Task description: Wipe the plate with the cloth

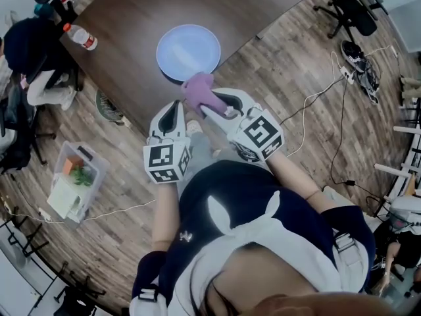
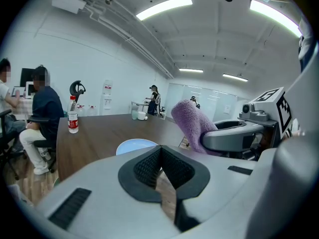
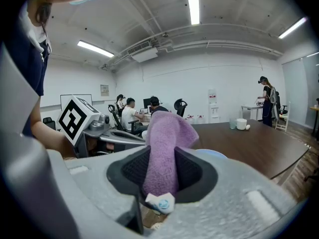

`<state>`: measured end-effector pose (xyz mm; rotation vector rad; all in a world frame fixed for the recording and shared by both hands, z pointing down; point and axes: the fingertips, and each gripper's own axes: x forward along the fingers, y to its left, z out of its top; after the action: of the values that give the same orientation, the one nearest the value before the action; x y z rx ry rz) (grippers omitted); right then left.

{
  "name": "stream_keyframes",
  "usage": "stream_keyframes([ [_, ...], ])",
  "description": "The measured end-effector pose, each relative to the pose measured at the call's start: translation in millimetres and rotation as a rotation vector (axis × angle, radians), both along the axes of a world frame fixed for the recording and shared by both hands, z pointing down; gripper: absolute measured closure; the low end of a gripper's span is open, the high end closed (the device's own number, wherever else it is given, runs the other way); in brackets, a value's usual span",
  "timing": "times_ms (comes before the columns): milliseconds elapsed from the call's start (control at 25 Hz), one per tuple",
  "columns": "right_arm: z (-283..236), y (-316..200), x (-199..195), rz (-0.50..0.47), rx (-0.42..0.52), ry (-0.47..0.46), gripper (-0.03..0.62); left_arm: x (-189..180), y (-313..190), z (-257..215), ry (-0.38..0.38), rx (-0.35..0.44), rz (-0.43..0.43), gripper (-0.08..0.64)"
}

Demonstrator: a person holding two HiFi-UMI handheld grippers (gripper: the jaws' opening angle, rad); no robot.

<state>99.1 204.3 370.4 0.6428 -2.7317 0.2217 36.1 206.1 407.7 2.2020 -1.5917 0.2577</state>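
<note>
We hold the purple cloth (image 1: pixel 197 87) pinched in the right gripper (image 1: pixel 209 104), raised just short of the blue plate (image 1: pixel 188 51) at the tabletop's (image 1: pixel 131 18) near edge; wiping appears not yet begun. The left gripper (image 1: pixel 175 107), tips together and empty, angles slightly downward alongside.

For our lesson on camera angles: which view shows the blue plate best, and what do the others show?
The head view: nearly the whole round plate shows from above on the table. The left gripper view shows only a low slice above its jaws; the right gripper view, a sliver beside the purple cloth.
</note>
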Motion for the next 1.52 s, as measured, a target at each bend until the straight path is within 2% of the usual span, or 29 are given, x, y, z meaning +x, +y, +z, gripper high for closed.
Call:
stream_keyframes([
  [640,17,-73,-57,0.012,-0.021,0.001,0.462,-54,-69,19,0.006,-0.030,0.029,0.554],
  [1080,34,-85,-59,0.010,-0.047,0.045,0.462,-53,-85,40,0.022,-0.088,0.064,0.554],
  [1520,61,-113,-67,-0.034,-0.069,0.139,0.460,-57,-107,66,0.039,-0.168,0.050,0.554],
])
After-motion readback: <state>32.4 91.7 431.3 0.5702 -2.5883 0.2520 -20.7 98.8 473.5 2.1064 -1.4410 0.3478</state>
